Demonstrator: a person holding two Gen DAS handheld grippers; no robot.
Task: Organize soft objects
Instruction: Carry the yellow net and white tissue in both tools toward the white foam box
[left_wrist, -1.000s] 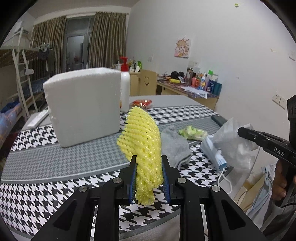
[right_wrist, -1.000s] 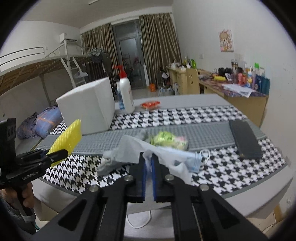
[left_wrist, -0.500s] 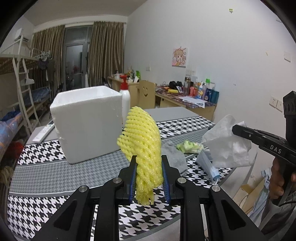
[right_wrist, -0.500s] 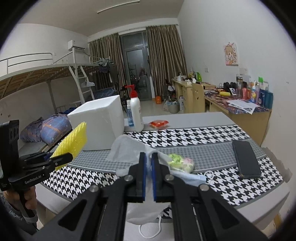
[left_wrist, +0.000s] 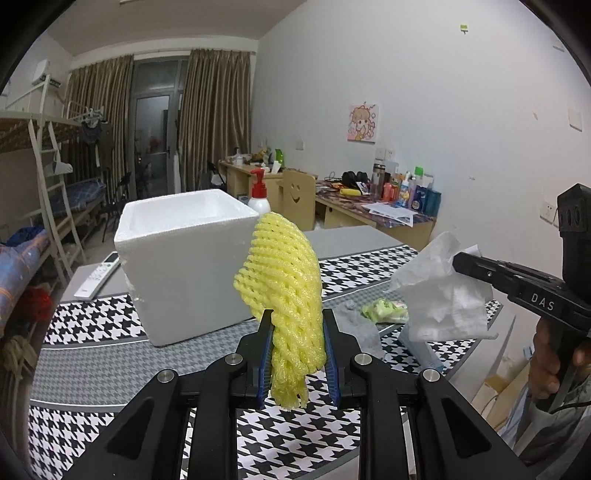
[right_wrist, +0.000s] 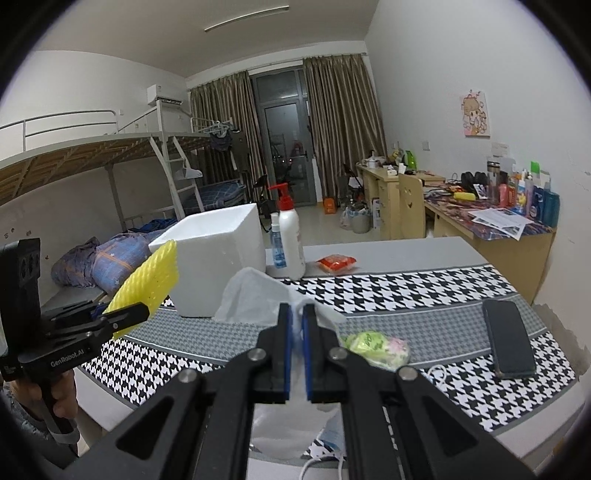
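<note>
Two grippers are both loaded. The left gripper (left_wrist: 298, 354) has its blue pads clamped on a yellow foam fruit net (left_wrist: 284, 291), which stands upright between them with its frayed lower end hanging below the pads; the net hides part of the white foam box (left_wrist: 177, 273) behind it. The right gripper (right_wrist: 296, 347) is pinched tight on a crumpled white tissue (right_wrist: 255, 295); its own fingers cover most of the sheet, and the lower part hangs out of sight beneath them.

Right of the foam box, on the houndstooth tablecloth (left_wrist: 96, 321), lie a grey sock (left_wrist: 360, 328) and a green snack packet (right_wrist: 376, 345), both partly blocked by the tools. A face mask (left_wrist: 421, 347) lies under the tissue, mostly hidden. Farther right of the box lies a dark phone (right_wrist: 508, 341). Just behind the box stands a white pump bottle (right_wrist: 290, 240).
</note>
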